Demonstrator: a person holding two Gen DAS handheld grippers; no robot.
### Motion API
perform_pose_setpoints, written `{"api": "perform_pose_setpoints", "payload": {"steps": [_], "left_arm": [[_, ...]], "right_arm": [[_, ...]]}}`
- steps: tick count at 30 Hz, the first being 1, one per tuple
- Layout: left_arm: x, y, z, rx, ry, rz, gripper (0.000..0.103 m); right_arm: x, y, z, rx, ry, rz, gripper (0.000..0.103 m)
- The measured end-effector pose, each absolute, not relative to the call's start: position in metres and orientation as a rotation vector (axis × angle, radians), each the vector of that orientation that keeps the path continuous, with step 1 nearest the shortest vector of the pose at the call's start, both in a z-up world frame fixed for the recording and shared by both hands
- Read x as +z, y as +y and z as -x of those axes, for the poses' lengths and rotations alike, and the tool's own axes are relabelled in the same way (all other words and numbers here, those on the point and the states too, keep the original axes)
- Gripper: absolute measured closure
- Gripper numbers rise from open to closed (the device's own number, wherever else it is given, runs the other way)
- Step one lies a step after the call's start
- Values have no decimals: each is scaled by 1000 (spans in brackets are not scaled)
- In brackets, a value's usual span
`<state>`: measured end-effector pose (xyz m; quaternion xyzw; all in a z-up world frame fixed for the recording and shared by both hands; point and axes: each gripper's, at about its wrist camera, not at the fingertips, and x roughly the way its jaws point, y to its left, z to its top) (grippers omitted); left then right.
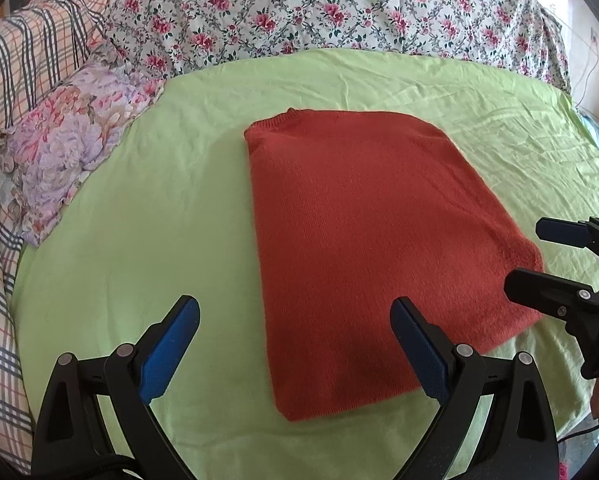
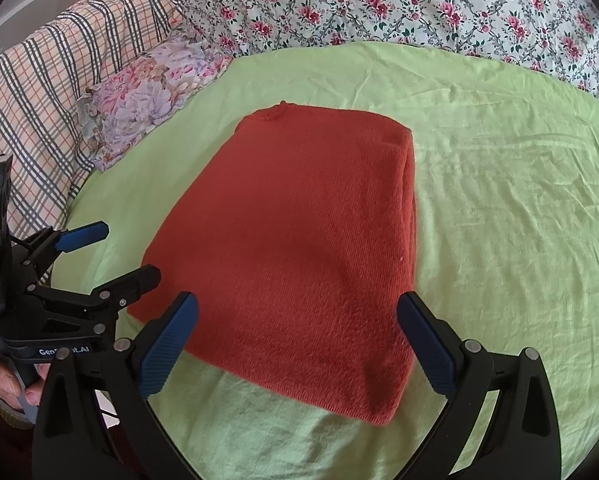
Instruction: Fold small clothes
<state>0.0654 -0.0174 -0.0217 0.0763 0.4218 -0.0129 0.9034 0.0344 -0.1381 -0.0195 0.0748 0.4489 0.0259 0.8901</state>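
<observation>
The bed (image 1: 139,240), spread with a light green sheet, fills both views, with a flowered quilt (image 1: 339,8) bunched along its far side, a checked cover (image 1: 27,72) at the far left and a small floral pillow (image 1: 67,152) lying at the sheet's left edge. In the middle of the sheet lies the rust-red knit sweater (image 1: 359,240), already brought into a long, neat rectangle: no sleeves stick out, the side edges run straight, and the right wrist view shows a thick doubled edge along its right side, with the ribbed neck just peeking out at the far end. As a judgement, the lengthwise folds look done, and what may be left is one crosswise fold, bringing the near hem up toward the neck, to make a compact bundle; it could equally be taken as finished, which the pictures cannot settle. The left tongs (image 1: 295,344) hover over the near left part of the sweater, spread wide and holding nothing. The right tongs (image 2: 297,344) hang over the near hem, likewise spread wide and empty, neither visibly touching the cloth.
</observation>
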Motion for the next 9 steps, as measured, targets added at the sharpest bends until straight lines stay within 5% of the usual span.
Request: {"api": "perform_pose_setpoints", "payload": {"steps": [9], "left_arm": [[-21, -14, -70, -28, 884, -137, 6]], "right_arm": [[-22, -147, -39, 50, 936, -170, 3]]}}
